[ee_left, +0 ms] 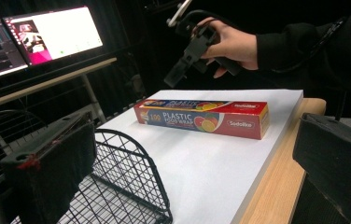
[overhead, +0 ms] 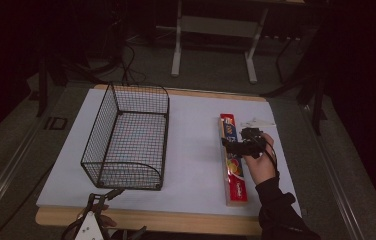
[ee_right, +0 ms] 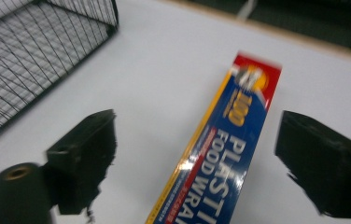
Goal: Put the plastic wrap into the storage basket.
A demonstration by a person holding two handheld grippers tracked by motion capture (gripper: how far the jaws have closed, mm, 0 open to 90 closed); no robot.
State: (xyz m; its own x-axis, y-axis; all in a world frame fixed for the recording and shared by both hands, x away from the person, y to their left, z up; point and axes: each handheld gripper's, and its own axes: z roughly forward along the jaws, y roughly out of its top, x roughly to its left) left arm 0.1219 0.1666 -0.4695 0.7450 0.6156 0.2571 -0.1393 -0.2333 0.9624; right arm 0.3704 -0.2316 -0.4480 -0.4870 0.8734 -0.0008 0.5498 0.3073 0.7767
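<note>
Right gripper [overhead: 233, 146]: hovering over the plastic food wrap box [overhead: 233, 159], jaws spread wide, one to each side of the box's width and touching neither.
Box: lying flat and lengthwise on the white board [overhead: 196, 150], well to the right of the wire basket [overhead: 128, 137], its near end close to the board's front edge.
Left gripper [overhead: 107, 195]: low at the basket's near rounded end, jaws apart with nothing between them.
Risk, grip: the box is long and the jaws sit above its far half, so a pinch there, I'd judge, lets the heavy near end droop and swing.
Risk, slip: that glossy carton [ee_right: 229, 154] could slide between the black pads if the squeeze is light; too hard and the thin card may dent.
Risk, descent: the right gripper view is blurred, so the hand looks to be moving; a skewed drop could land a jaw on the lid and shove the box along.
Risk, basket: a box this long could catch the basket's mesh walls if it arrives crosswise.
</note>
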